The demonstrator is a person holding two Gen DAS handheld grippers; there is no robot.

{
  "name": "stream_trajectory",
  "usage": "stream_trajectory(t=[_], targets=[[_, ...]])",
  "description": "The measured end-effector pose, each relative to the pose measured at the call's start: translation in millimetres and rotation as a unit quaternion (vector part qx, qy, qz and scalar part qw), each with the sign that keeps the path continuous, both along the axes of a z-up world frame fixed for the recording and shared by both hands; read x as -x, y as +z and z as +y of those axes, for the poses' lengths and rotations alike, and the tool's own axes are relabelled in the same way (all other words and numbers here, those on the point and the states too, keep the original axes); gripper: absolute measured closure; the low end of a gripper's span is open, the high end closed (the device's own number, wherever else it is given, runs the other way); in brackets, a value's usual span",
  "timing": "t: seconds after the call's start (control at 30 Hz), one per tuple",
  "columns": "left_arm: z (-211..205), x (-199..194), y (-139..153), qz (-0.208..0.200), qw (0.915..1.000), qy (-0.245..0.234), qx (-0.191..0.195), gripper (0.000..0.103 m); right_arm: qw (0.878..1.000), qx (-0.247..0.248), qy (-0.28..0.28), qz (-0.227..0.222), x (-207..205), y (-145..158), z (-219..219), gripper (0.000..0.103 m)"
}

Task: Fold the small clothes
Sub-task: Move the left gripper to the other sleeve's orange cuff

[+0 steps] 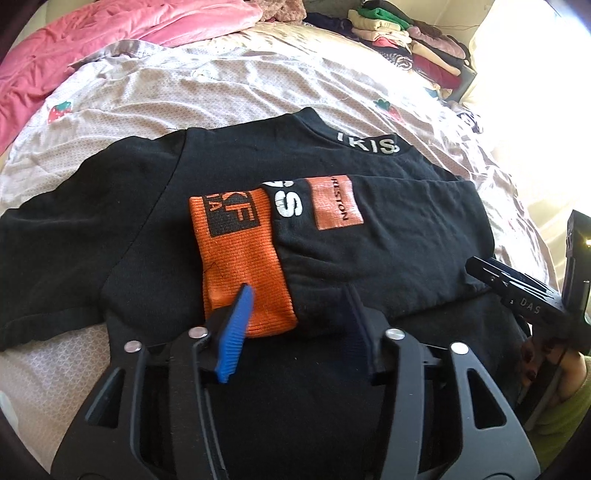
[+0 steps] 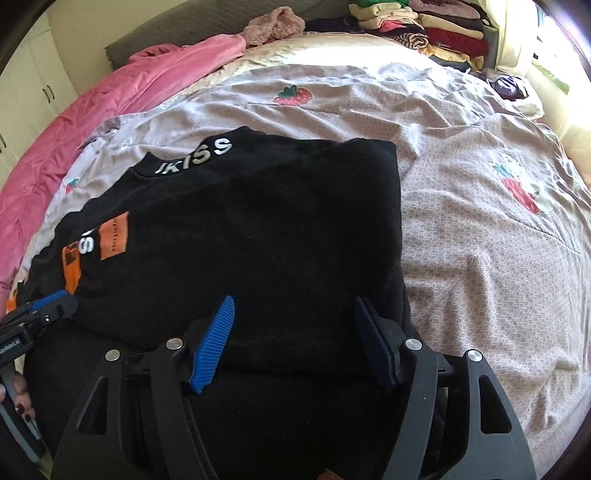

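Black sweatshirt (image 1: 147, 229) lying flat on the bed (image 2: 480, 266), close to its near edge, collar lettering toward the far side; one sleeve folded across the body, its orange cuff (image 1: 243, 266) on top. Left gripper (image 1: 299, 295) with jaws parted over the cuff, blue pads clear of the cloth; right gripper (image 2: 295, 314) likewise released, jaws spread above the folded side nearer the bed's middle. Pink quilt (image 2: 92, 122) along the left edge; stacked clothes (image 2: 436, 33) at the far right corner.
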State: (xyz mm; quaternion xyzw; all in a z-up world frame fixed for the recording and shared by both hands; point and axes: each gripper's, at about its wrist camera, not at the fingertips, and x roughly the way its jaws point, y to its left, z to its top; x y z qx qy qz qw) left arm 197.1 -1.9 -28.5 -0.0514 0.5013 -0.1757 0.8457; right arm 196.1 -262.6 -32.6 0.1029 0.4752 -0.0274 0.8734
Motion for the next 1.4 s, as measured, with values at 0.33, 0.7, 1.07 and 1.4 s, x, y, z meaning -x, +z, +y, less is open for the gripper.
stream_trajectory(t=[0.33, 0.7, 1.07, 1.4], targets=[[14, 15, 21, -0.025, 0.9997, 0.002, 0.004, 0.033, 0.999, -0.008, 0.016, -0.038, 18, 34, 19, 0.027], [62, 31, 42, -0.056, 0.9974, 0.046, 0.006, 0.02, 0.996, -0.008, 0.031, -0.081, 31, 67, 51, 0.015], [137, 44, 45, -0.061, 0.9908, 0.12, 0.011, 0.02, 0.99, -0.008, 0.084, -0.115, 26, 88, 113, 0.015], [209, 55, 37, -0.059, 0.9789, 0.194, 0.025, 0.02, 0.984, -0.005, 0.125, -0.126, 12, 95, 166, 0.015]])
